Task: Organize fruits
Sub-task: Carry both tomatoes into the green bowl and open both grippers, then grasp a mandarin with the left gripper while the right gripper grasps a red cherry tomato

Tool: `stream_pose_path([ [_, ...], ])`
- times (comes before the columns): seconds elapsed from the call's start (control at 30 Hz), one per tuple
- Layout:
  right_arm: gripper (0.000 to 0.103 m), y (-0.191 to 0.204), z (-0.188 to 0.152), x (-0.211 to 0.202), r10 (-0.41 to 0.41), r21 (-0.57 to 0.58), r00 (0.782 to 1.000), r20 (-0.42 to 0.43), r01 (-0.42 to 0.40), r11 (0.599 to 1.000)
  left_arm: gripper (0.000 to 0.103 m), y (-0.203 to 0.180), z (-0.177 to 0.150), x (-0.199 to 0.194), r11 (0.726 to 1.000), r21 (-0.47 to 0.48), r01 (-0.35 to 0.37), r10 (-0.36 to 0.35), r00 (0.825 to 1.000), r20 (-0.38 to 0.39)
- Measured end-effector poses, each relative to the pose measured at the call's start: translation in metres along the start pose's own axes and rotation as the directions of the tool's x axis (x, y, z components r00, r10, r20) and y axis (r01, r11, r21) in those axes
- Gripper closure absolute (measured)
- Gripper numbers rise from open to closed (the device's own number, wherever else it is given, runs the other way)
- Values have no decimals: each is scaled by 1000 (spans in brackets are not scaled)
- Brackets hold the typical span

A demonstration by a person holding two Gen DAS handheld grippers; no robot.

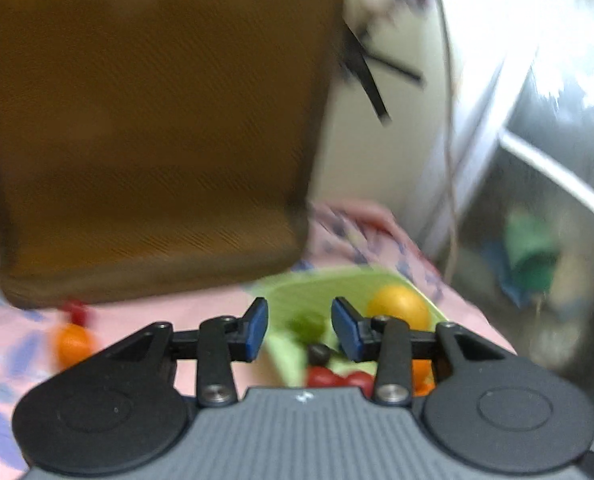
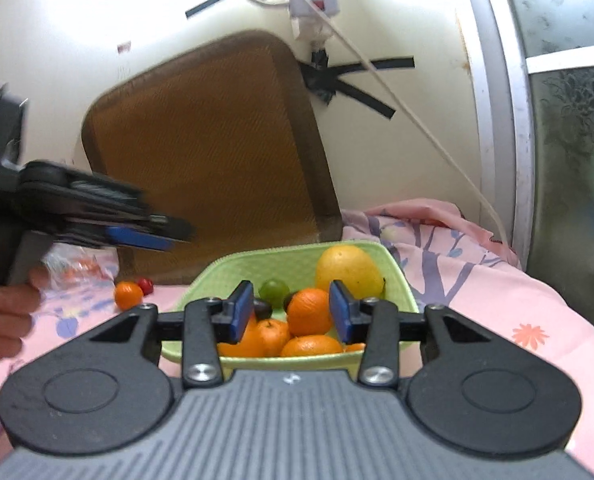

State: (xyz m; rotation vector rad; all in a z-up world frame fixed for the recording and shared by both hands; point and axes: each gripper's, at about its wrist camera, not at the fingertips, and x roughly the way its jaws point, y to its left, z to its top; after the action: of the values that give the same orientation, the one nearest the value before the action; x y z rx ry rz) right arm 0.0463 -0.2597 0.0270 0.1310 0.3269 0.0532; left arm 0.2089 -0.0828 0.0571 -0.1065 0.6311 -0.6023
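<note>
Pink patterned cloth (image 2: 477,280) covers the surface, w/ a brown cushion (image 2: 209,152) propped vs the wall behind. Landmark = green bowl (image 2: 401,280), already holding oranges, a yellow fruit (image 2: 347,266) & a green one. Stray small orange (image 2: 128,295) sits on the cloth left of the bowl, two red fruits (image 2: 145,285) just beside it on the far side. Left gripper (image 2: 153,236) is airborne left of the bowl, above that orange, so prob the nearer claw; orange is round, no long axis. Its jaws: parted, empty. Right gripper (image 2: 291,312) hangs at the bowl's near rim, jaws wide, empty.
</note>
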Motion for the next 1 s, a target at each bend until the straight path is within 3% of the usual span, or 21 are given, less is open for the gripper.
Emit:
stream_pose_path([
  [0.13, 59, 21, 6, -6, 75, -25, 997, 0, -75, 997, 67, 59, 4, -46, 986, -69, -150, 154, 986, 59],
  [0.2, 59, 39, 6, -5, 126, -57, 992, -24, -127, 990, 67, 88, 1, -60, 967, -108, -229, 235, 971, 48],
  [0.27, 59, 62, 3, 1, 172, -92, 983, -58, -177, 980, 67, 109, -6, -65, 954, -139, -266, 272, 962, 23],
  [0.4, 59, 96, -9, 17, 214, -120, 968, -130, -229, 966, 66, 119, -22, -51, 948, -135, -287, 286, 958, -26],
  [0.5, 59, 107, -18, 25, 207, -147, 961, -185, -236, 961, 50, 114, -27, -26, 949, -112, -293, 289, 956, -49],
  [0.67, 59, 111, -10, 39, 193, -154, 954, -228, -231, 961, 51, 106, -33, 10, 953, -62, -297, 293, 954, -67],
  [0.73, 59, 114, 4, 50, 203, -128, 952, -230, -236, 963, 56, 106, -38, 19, 951, -55, -303, 299, 951, -75],
  [0.77, 59, 116, 11, 57, 213, -114, 950, -228, -243, 963, 63, 107, -39, 18, 957, -67, -282, 278, 958, -68],
  [0.8, 59, 117, 16, 62, 220, -99, 949, -227, -248, 964, 63, 107, -39, 14, 953, -79, -292, 287, 956, -68],
  [0.87, 59, 120, 30, 84, 235, -44, 943, -237, -252, 967, 63, 109, -38, -5, 934, -97, -344, 340, 939, -51],
  [1.0, 59, 137, 44, 149, 240, 32, 917, -318, -243, 970, 63, 117, -47, -49, 905, -200, -376, 380, 925, -20],
])
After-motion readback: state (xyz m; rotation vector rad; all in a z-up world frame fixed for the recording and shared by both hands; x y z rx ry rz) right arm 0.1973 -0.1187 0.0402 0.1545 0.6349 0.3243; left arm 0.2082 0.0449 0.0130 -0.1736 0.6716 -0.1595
